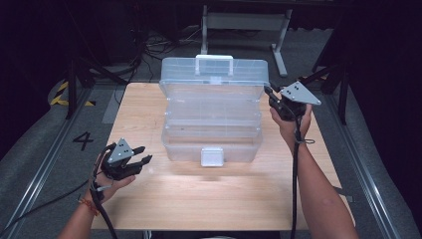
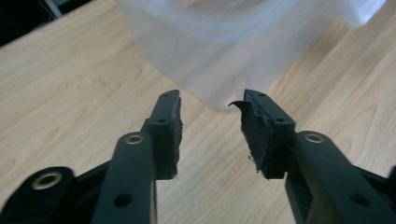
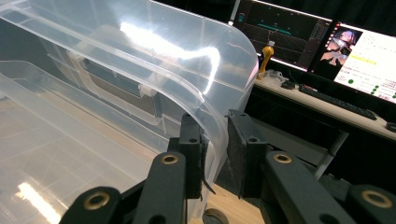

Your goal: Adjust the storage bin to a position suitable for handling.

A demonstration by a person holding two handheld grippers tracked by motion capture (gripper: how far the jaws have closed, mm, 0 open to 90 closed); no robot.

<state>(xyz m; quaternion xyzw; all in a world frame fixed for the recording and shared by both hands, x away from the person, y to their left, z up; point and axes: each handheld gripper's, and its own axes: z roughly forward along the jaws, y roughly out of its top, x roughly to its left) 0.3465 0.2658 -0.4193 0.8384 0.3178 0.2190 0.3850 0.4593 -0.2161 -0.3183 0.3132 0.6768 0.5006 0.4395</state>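
A clear plastic tiered toolbox [image 1: 211,124] stands open in the middle of the wooden table [image 1: 209,194], its lid [image 1: 214,74] raised at the back. My right gripper [image 1: 269,94] is at the lid's right end. In the right gripper view the lid's curved corner wall [image 3: 154,60] runs between the pads of the right gripper [image 3: 214,123], which is shut on it. My left gripper [image 1: 145,154] hovers low over the table off the box's front left corner. The left gripper [image 2: 210,105] is open with nothing between its pads, and the box's corner [image 2: 219,60] lies just beyond them.
A white latch [image 1: 212,156] hangs on the box's front and a white handle [image 1: 214,63] tops the lid. Bare table lies in front of the box. A metal stand [image 1: 244,22] rises behind the table. Monitors [image 3: 364,56] and a keyboard [image 3: 336,100] sit on a desk to the side.
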